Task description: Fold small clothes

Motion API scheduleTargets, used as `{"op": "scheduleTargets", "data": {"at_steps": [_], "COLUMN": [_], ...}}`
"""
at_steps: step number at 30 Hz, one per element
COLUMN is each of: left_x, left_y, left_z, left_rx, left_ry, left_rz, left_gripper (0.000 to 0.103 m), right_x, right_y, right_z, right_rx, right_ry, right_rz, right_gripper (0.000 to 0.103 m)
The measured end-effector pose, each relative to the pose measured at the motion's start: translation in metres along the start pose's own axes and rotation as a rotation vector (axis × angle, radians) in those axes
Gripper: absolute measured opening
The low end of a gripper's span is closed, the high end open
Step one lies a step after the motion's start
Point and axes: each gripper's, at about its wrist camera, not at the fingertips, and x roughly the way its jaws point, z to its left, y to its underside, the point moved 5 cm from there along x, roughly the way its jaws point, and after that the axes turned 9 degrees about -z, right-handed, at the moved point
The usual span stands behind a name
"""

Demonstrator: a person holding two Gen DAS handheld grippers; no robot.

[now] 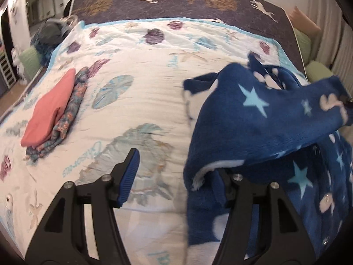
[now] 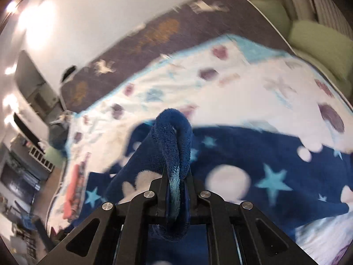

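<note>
A dark blue fleece garment (image 1: 253,128) with light stars and pale dots lies on the right side of the white shell-print quilt (image 1: 154,84). One part of it is lifted toward the right edge of the left wrist view. My right gripper (image 2: 176,178) is shut on a bunched fold of this fleece (image 2: 174,137), which loops up over its fingers. My left gripper (image 1: 176,176) stands open low over the quilt. Its left pad (image 1: 130,176) is bare, and the fleece's near edge drapes over its right finger. A folded coral garment (image 1: 50,108) rests on a folded floral one (image 1: 72,110) at the left.
A dark deer-print cover (image 1: 176,2) spans the far end of the bed. Green cushions (image 1: 320,72) sit along the right side and another (image 1: 28,61) at the left. A heap of dark clothing (image 1: 50,35) lies at the far left corner. Furniture and shelving stand beyond the bed's left edge.
</note>
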Motion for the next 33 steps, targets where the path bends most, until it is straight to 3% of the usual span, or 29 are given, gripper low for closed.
{"op": "scheduleTargets", "data": {"at_steps": [3, 6, 11, 13, 14, 15, 16, 18, 21, 24, 25, 28, 30, 31, 33], "left_x": [-0.001, -0.006, -0.027, -0.038, -0.045, -0.049, -0.054, -0.058, -0.049, -0.032, -0.024, 0.009, 0.035, 0.037, 0.028], "left_y": [0.002, 0.001, -0.006, -0.011, -0.017, -0.021, -0.026, -0.036, -0.045, -0.045, -0.043, -0.028, -0.011, -0.008, -0.010], "left_z": [-0.010, -0.011, -0.009, -0.010, -0.009, -0.010, -0.010, -0.013, -0.031, -0.057, -0.064, -0.076, -0.069, -0.067, -0.066], "left_rx": [0.053, 0.066, 0.005, -0.020, -0.045, -0.060, -0.083, -0.110, -0.091, -0.093, -0.088, -0.019, 0.008, -0.002, 0.003], "left_ry": [-0.012, -0.012, 0.096, 0.132, 0.157, 0.171, 0.187, 0.206, 0.233, 0.304, 0.303, 0.198, 0.108, 0.118, 0.113], "left_rz": [0.003, 0.003, 0.012, -0.007, -0.024, -0.034, -0.049, -0.076, -0.075, -0.038, -0.020, 0.040, 0.108, 0.087, 0.060], "left_gripper": [0.063, 0.062, 0.062, 0.062, 0.062, 0.062, 0.062, 0.062, 0.062, 0.056, 0.056, 0.056, 0.055, 0.055, 0.055], "right_x": [0.022, 0.027, 0.005, -0.006, -0.008, -0.007, -0.006, -0.004, -0.016, -0.033, -0.033, -0.023, -0.002, 0.010, 0.017], "right_y": [0.020, 0.033, 0.026, 0.018, 0.015, 0.013, 0.015, 0.021, 0.023, 0.020, 0.021, 0.039, 0.059, 0.070, 0.081], "right_z": [-0.037, -0.053, -0.053, -0.053, -0.054, -0.057, -0.065, -0.081, -0.090, -0.066, -0.055, -0.022, -0.022, -0.030, -0.042], "right_rx": [0.074, 0.136, 0.174, 0.161, 0.128, 0.098, 0.074, 0.082, 0.154, 0.087, 0.060, -0.019, -0.049, -0.051, -0.011], "right_ry": [0.055, 0.033, -0.050, -0.057, -0.022, 0.029, 0.089, 0.167, 0.125, 0.038, 0.006, -0.084, -0.013, 0.044, 0.021], "right_rz": [0.095, 0.111, 0.083, 0.060, 0.044, 0.042, 0.059, 0.096, 0.048, 0.015, 0.026, 0.109, 0.192, 0.236, 0.220], "right_gripper": [0.009, 0.009, 0.009, 0.013, 0.017, 0.028, 0.033, 0.033, 0.032, 0.020, 0.019, 0.019, 0.018, 0.012, 0.011]}}
